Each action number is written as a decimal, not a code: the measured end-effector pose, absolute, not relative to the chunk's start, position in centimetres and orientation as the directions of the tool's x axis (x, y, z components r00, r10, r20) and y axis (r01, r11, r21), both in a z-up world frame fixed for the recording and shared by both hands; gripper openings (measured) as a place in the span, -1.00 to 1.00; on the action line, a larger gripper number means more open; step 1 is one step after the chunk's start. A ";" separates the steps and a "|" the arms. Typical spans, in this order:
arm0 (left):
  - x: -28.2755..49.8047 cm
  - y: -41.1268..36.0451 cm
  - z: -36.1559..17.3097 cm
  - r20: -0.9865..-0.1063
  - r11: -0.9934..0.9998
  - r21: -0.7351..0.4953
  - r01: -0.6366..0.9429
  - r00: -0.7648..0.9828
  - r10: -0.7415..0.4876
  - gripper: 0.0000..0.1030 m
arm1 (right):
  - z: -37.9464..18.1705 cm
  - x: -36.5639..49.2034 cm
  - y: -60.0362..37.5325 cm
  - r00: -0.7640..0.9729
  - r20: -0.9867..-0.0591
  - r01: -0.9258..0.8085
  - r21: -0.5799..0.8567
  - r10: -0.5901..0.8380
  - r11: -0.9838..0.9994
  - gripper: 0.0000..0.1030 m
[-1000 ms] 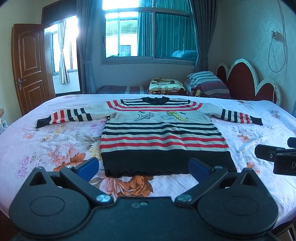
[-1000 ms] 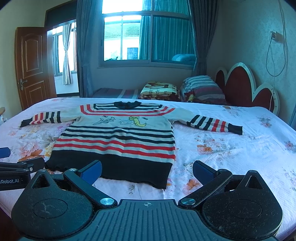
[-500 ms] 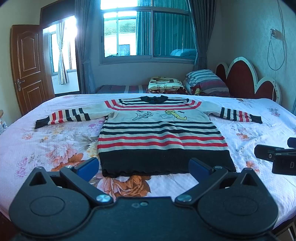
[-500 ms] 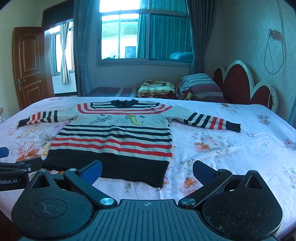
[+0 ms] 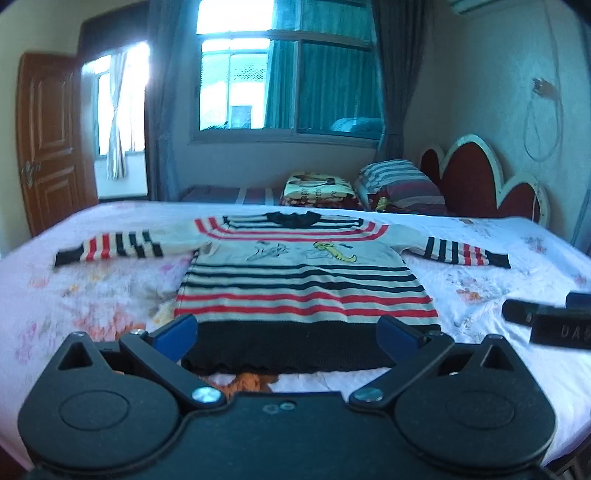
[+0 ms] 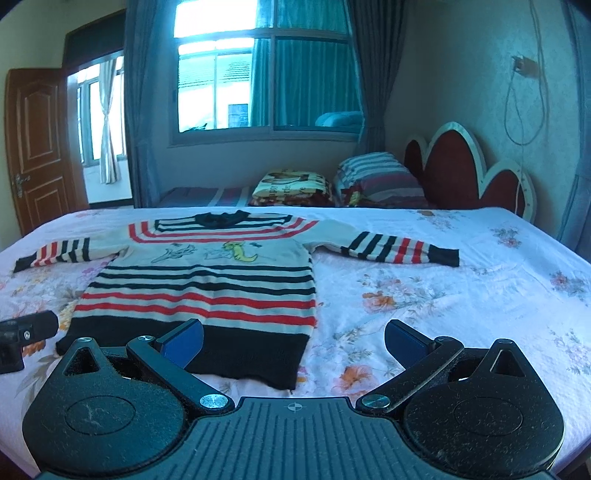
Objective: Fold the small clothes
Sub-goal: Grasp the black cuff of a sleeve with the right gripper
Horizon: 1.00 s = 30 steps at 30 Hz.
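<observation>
One striped sweater [image 5: 303, 284] lies flat mid-frame on the bed [image 6: 461, 295]; left hand-held gripper [image 5: 291, 338] and right hand-held gripper [image 6: 293, 341] both gape wide, empty.

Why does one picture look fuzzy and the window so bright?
Left wrist view: motion blur smears the sweater and the bedsheet. Right wrist view: sharper, the sweater's stripes crisp. Both views: daylight washes out the top of the window, and the fisheye lens bends the room's edges.
</observation>
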<state>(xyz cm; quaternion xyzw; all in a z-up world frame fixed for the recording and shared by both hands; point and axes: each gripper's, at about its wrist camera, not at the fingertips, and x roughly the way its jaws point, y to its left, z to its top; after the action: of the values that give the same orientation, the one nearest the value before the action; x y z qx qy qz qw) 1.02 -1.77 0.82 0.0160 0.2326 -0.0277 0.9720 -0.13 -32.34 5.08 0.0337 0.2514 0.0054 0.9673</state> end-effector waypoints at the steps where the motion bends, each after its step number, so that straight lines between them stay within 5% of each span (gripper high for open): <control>1: 1.1 -2.3 0.8 -0.432 0.996 0.044 0.071 0.901 -0.045 1.00 | 5.1 0.1 -32.9 0.874 -0.486 0.014 0.077 0.026 0.997 1.00; 7: 3.5 -3.6 1.0 -0.392 1.000 0.007 0.020 0.920 -0.016 1.00 | 5.2 2.6 -36.3 0.881 -0.472 0.074 0.099 -0.019 0.992 1.00; 13: 9.1 -3.3 0.7 -0.457 1.000 0.005 0.026 0.889 -0.021 0.95 | 4.6 7.7 -40.4 0.884 -0.465 0.127 0.131 -0.052 0.983 0.99; 15: 10.9 -3.4 0.5 -0.446 1.000 0.020 0.009 0.895 0.001 0.90 | 4.2 10.1 -42.0 0.879 -0.471 0.153 0.142 -0.070 0.978 0.46; 16: 11.8 -3.4 0.4 -0.442 1.000 0.023 0.001 0.897 0.010 0.89 | 4.0 11.5 -43.0 0.869 -0.489 0.177 0.153 -0.081 0.972 -0.08; 20: 16.7 -3.4 -0.1 -0.452 1.000 0.006 -0.028 0.891 0.027 0.84 | 3.0 16.8 -47.3 0.860 -0.501 0.241 0.224 -0.101 0.944 -0.12; 24: 21.9 -3.5 -1.3 -0.477 0.999 -0.004 -0.050 0.878 0.042 0.47 | 1.3 22.5 -51.8 0.849 -0.517 0.304 0.308 -0.109 0.902 -0.12; 30: 27.9 -4.3 -3.7 -0.533 0.998 0.006 -0.070 0.844 0.062 0.62 | -3.4 29.9 -58.6 0.819 -0.561 0.427 0.450 -0.124 0.784 -0.12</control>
<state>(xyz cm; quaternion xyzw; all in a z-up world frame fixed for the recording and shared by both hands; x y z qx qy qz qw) 27.89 -4.25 -3.74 -0.0069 0.2772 0.0345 0.9602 29.88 -58.57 -3.42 0.2912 0.2601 -0.1519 0.9080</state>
